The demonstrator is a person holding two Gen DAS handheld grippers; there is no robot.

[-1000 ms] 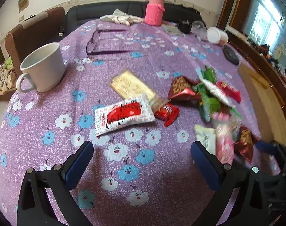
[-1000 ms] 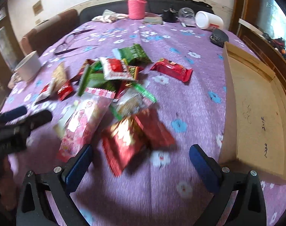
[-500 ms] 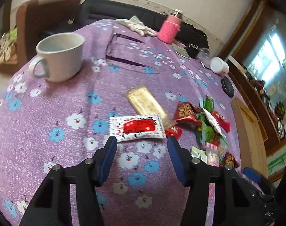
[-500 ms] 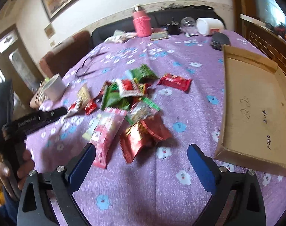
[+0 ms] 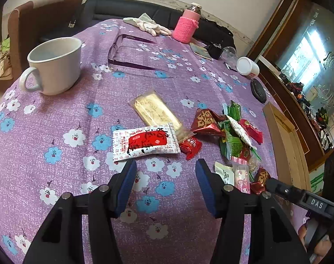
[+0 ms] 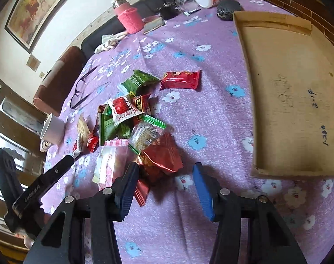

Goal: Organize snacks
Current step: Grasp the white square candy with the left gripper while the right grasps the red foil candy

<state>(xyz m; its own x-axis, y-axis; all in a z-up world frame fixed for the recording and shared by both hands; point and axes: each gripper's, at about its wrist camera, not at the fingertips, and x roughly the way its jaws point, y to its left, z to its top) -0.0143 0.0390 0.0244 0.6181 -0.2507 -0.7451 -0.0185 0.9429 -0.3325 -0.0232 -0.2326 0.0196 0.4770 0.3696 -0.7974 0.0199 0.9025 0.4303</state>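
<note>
Nearest the right gripper [image 6: 166, 186], jaws spread and empty, lies a crinkled red foil packet [image 6: 161, 157], just ahead of the left fingertip. The left gripper [image 5: 166, 181] also hangs with jaws apart, holding nothing, just short of a white and red packet [image 5: 145, 143] lying flat on the counter [image 5: 57, 114]. Beyond it lie a gold bar [image 5: 156, 111] and the mixed pile of snacks [image 6: 127, 114], green and red wrappers overlapping. These packets look light, soft and slippery; a pinch across a sealed end or the narrow middle should hold best without crushing. The cardboard tray [image 6: 299, 88] sits bare to the right.
</note>
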